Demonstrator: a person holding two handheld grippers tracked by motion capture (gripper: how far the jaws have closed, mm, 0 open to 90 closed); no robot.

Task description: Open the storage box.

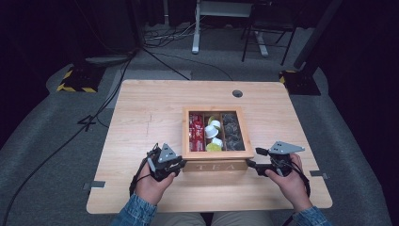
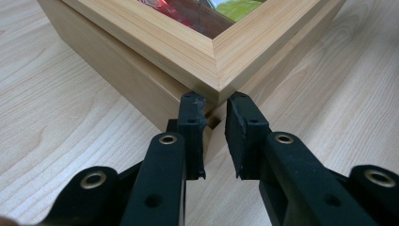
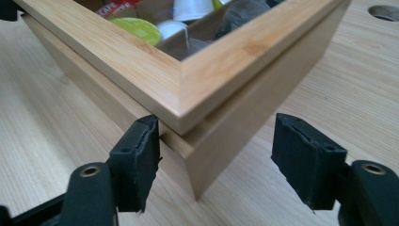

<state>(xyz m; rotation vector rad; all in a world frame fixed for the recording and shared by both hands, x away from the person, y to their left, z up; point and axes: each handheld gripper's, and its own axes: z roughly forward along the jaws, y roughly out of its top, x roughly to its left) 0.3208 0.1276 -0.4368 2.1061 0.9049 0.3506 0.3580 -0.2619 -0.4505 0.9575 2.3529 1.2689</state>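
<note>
Box handling: left gripper, closed, braces the near-left corner; right gripper, open, straddles the near-right corner; close it squarely under the lid

You can read 1 clear word: "TEA", in pale capital letters on the front wall of the wooden box, facing you in the high view. In the right gripper view, you see part of a word in white capitals on a red packet inside the box, at the top edge; it looks like "CAFE", but its start is cut off, so you cannot be sure of the whole word. The other packets and pods in the box carry no print that you can make out.
</note>
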